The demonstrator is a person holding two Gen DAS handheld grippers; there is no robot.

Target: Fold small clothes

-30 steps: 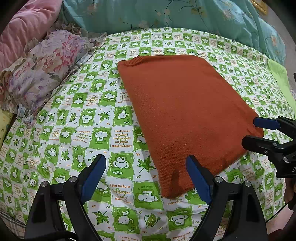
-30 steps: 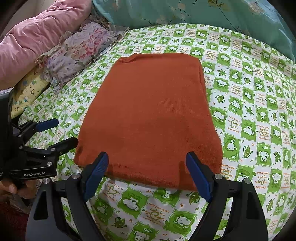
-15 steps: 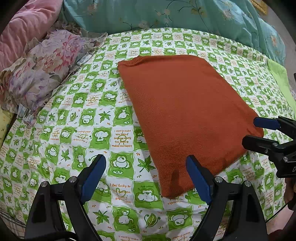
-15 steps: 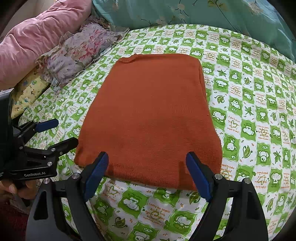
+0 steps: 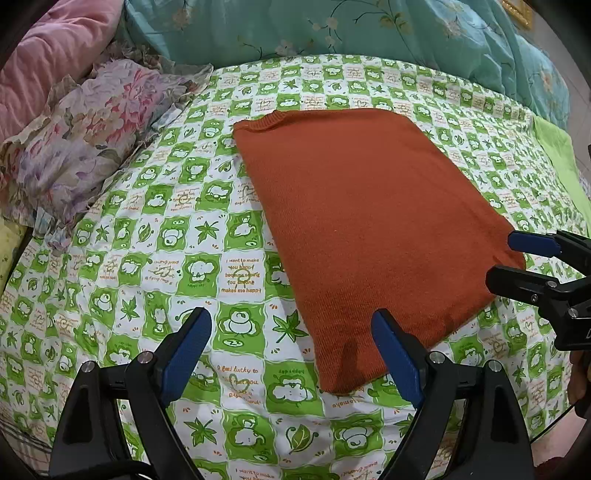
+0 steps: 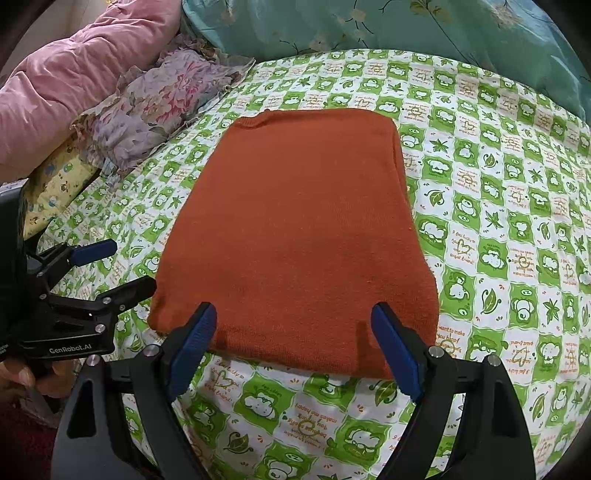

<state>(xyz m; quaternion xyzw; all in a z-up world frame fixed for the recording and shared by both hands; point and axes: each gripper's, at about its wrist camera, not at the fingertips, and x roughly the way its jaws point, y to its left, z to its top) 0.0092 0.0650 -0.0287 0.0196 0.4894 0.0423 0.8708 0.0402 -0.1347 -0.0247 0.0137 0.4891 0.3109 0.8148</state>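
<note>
An orange knit garment (image 5: 362,229) lies flat, folded into a rectangle, on the green-and-white patterned bedsheet (image 5: 147,229). It also shows in the right wrist view (image 6: 295,229). My left gripper (image 5: 291,354) is open and empty, hovering over the sheet at the garment's near left corner. My right gripper (image 6: 295,343) is open and empty, just above the garment's near edge. Each gripper shows in the other's view: the right one (image 5: 517,262) at the garment's right corner, the left one (image 6: 122,269) at its left corner.
A floral pillow (image 5: 81,147) and a pink quilt (image 5: 44,59) lie at the left. A teal floral duvet (image 5: 369,33) runs along the back. A light green cloth (image 5: 557,158) lies at the far right. A yellow patterned pillow (image 6: 55,184) sits by the bed's left edge.
</note>
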